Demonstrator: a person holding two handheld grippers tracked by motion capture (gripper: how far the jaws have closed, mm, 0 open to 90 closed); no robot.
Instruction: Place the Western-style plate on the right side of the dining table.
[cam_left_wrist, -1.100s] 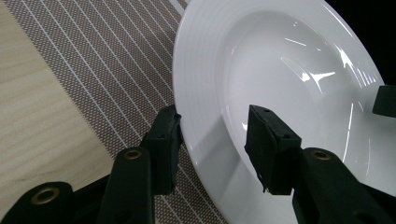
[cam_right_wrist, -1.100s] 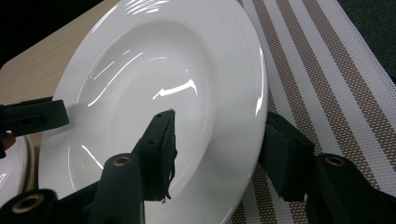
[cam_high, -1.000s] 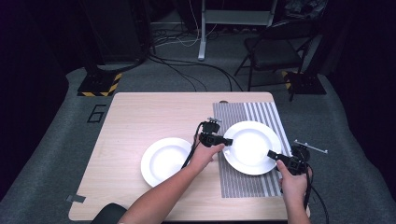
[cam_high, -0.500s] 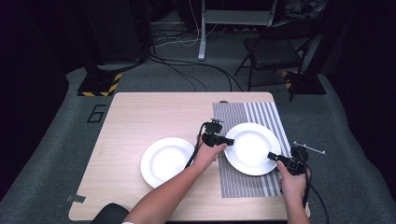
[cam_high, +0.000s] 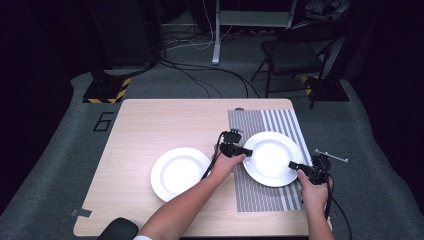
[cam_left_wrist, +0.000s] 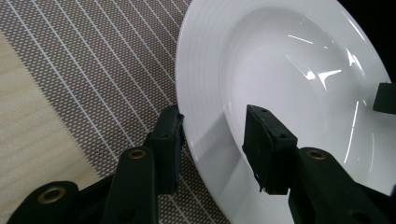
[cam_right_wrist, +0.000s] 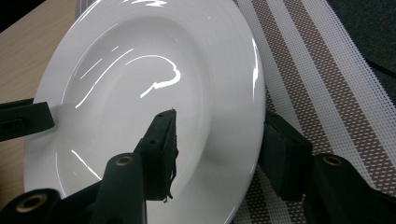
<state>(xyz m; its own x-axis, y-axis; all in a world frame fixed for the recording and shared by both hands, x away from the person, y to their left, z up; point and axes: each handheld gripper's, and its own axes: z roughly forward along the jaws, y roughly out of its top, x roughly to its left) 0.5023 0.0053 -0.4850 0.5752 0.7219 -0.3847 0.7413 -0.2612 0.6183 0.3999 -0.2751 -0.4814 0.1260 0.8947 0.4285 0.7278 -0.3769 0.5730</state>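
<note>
A white deep plate (cam_high: 272, 158) lies on the striped placemat (cam_high: 260, 197) at the table's right. My left gripper (cam_high: 247, 152) straddles its left rim. In the left gripper view the plate (cam_left_wrist: 289, 70) has one jaw outside the rim on the mat and the other over the bowl, and the left gripper (cam_left_wrist: 212, 140) stands open. My right gripper (cam_high: 291, 165) straddles the near right rim. In the right gripper view the plate (cam_right_wrist: 140, 79) passes between the jaws of the open right gripper (cam_right_wrist: 219, 140). The pads do not press on the plate.
A second white plate (cam_high: 180, 172) sits on the bare wooden table (cam_high: 150, 125), left of the mat. A folding chair (cam_high: 295, 55) and cables stand on the floor behind. A small metal bracket (cam_high: 330, 156) lies on the carpet off the table's right edge.
Both hands have sunk slightly and edged in along the plate's rim. The plate itself has stayed on the mat.
</note>
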